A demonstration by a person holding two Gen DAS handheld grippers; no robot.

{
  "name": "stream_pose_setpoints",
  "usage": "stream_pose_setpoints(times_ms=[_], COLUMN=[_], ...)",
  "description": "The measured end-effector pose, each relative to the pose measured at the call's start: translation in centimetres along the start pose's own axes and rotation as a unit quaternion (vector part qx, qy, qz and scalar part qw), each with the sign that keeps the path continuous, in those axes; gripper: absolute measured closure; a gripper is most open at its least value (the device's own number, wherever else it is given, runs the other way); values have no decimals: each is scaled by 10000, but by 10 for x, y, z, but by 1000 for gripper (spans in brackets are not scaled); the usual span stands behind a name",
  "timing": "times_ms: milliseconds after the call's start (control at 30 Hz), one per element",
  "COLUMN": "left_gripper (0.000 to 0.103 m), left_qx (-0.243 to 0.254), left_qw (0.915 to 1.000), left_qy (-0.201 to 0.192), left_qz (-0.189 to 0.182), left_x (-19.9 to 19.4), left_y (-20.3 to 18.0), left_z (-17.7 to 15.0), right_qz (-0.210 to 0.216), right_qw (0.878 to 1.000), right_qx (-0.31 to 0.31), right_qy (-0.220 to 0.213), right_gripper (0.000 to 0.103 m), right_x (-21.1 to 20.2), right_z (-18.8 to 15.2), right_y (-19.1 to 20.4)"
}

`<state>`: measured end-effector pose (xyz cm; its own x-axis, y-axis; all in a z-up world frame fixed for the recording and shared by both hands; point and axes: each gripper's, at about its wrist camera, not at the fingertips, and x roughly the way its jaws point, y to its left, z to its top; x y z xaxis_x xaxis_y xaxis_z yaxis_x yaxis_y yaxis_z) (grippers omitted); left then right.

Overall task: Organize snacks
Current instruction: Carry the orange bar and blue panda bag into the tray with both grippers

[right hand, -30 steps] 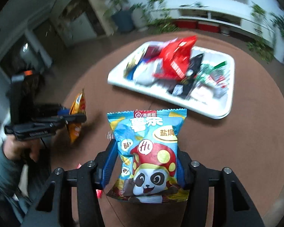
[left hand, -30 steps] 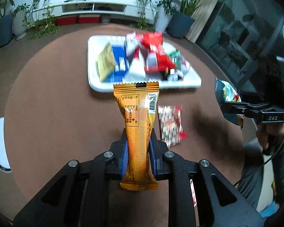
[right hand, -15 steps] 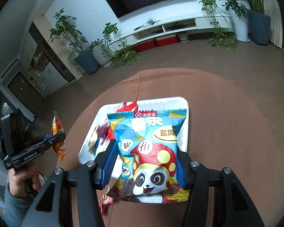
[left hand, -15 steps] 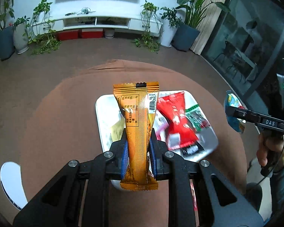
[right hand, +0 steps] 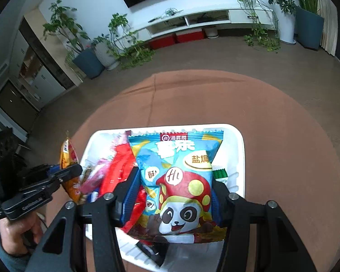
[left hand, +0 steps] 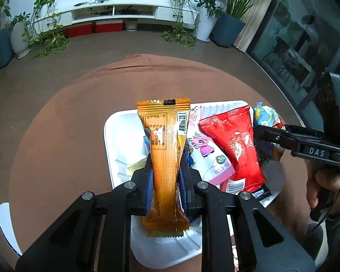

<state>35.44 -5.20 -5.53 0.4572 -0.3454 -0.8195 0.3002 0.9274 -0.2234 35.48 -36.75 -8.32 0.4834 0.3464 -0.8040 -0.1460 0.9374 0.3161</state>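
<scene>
Left gripper (left hand: 164,181): jaws clamped on a slim orange snack bar (left hand: 164,149), held upright over the near left corner of the white tray (left hand: 111,136). The wrapper is crimped at both ends, with a seam down its middle, a printed panel of small text too fine to read, and a barcode on its right flank.

Right gripper (right hand: 173,195): jaws closed against the sides of a puffy blue snack bag (right hand: 178,181), held above the middle of the same tray (right hand: 240,158). The bag shows a cartoon panda under a red, yellow-spotted mushroom cap, a round "HL" badge, a red brand strip at the top and large Chinese characters, among them "盐焗" in a yellow oval. Each tool is carried by a person's hand (left hand: 324,183); the right tool's body reads "DAS" in the left wrist view.

Tray contents: a red packet (left hand: 235,145) lying diagonally toward the right edge, a pink-and-white packet (left hand: 206,154) with a cartoon figure beside it, and further wrappers beneath, possibly a gold one at the near left, though it is mostly hidden.

Support and setting: the tray sits on a round table under a brown cloth (left hand: 63,140). Beyond the far edge lie a brown floor, a low white media shelf (left hand: 124,11) with red boxes below it, a dark screen on the wall, and potted plants (left hand: 226,11) at both sides.
</scene>
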Motion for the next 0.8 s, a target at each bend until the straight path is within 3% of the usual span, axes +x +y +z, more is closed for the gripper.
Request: stream_pose_setpoints(times_ms=[600,800], left_gripper=[85,84], left_qx=[-63,-122], left_qw=[9996,9997], left_qy=[262,192], left_qz=[3,-31], left_x=[67,83], left_y=[1,5], left_z=[4,3], right_qz=[-248,-269], right_qw=[9996,9995], right_qx=[-26,-98], right_qy=[161,93], right_gripper=[47,46], right_x=[34,39], right_z=[-7,-11], right_y=[-6,-6])
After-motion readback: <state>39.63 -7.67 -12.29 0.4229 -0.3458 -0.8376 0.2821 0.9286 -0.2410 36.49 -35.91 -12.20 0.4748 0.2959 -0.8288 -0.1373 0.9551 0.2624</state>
